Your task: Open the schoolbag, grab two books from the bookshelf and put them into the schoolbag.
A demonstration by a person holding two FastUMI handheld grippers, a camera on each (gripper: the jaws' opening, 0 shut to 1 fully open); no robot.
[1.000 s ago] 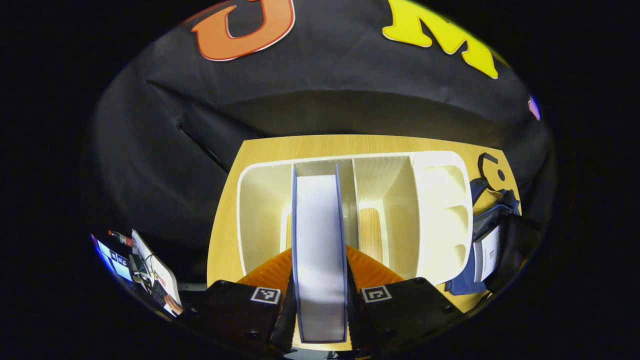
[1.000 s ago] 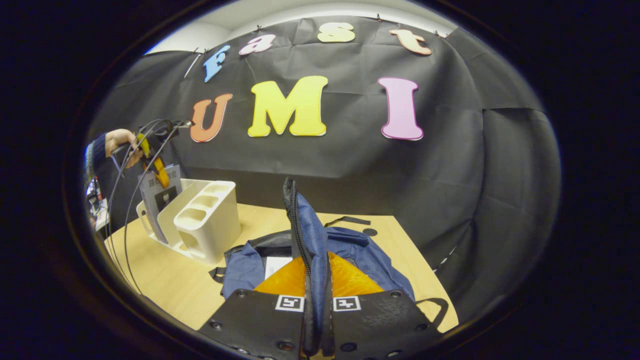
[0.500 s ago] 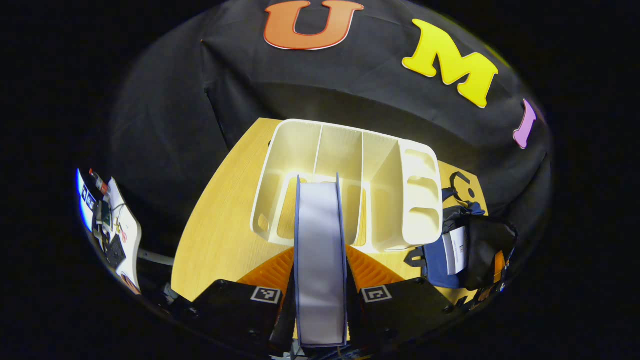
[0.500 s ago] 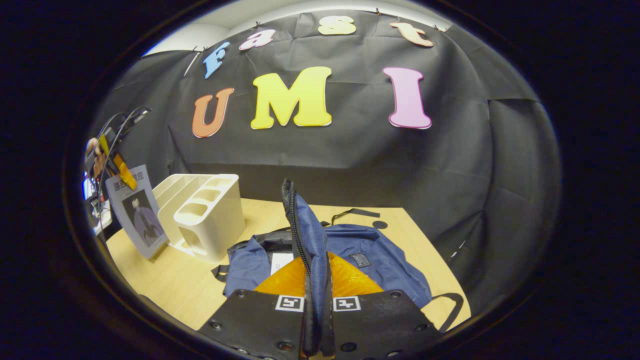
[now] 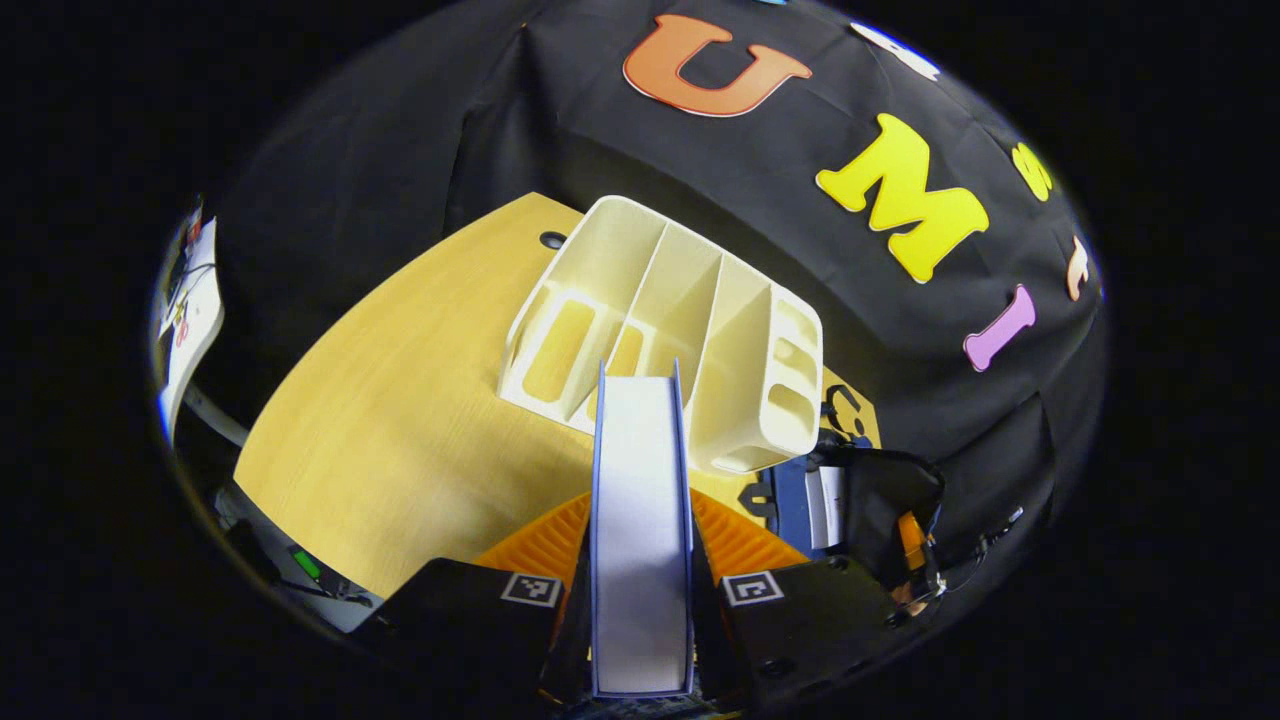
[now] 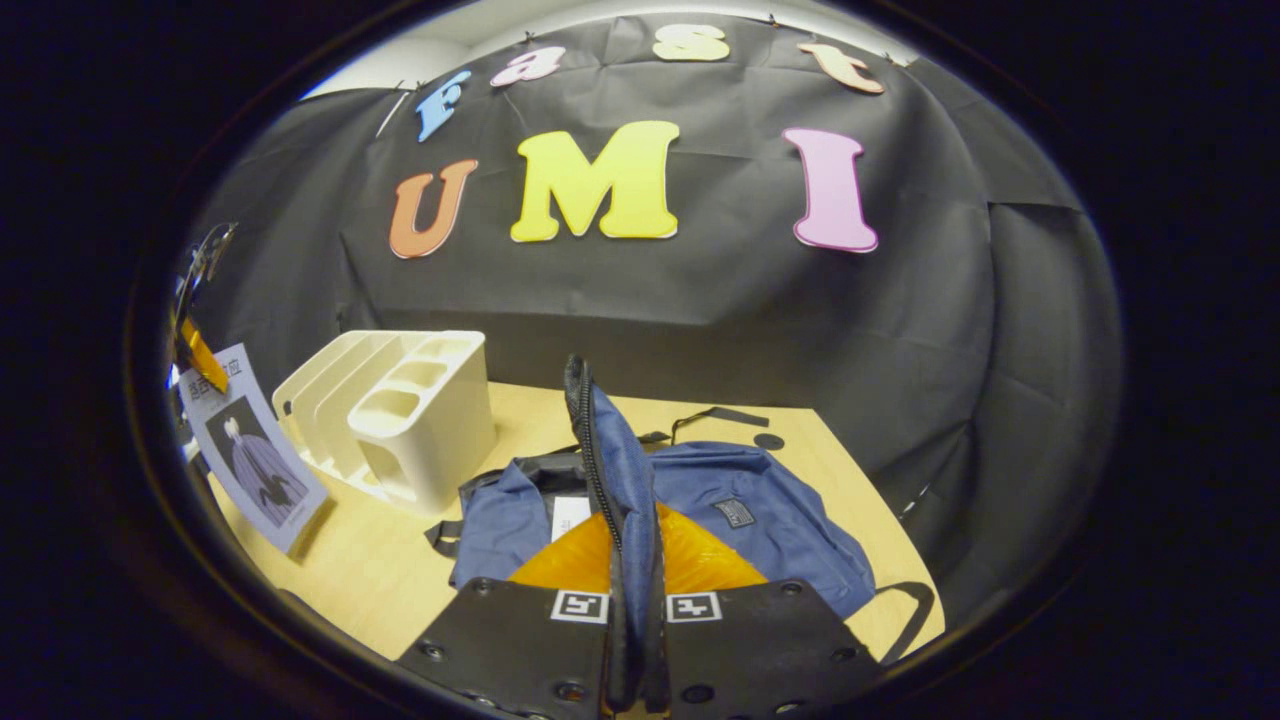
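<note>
A book [image 5: 640, 500] with blue covers and white page edges stands upright between the fingers of my left gripper [image 5: 640, 545], which is shut on it, in front of the cream bookshelf [image 5: 680, 320]. In the right gripper view the same book [image 6: 250, 455] hangs left of the bookshelf [image 6: 400, 410], off the table, under the left gripper [image 6: 198, 355]. My right gripper [image 6: 632, 560] is shut on the zippered flap [image 6: 615, 470] of the blue schoolbag [image 6: 770, 510], holding it up. A white book [image 6: 568, 515] lies inside the bag.
The shelf and bag sit on a wooden table [image 6: 350, 570] with the black cloth wall behind. A bag strap [image 6: 715, 415] lies toward the back. In the left gripper view the bag [image 5: 800, 500] lies right of the shelf, and equipment [image 5: 185, 320] stands beyond the table's left edge.
My left gripper has lifted the book out of the shelf's slot and drawn it back and away from the shelf. The right gripper has kept the bag's flap raised.
</note>
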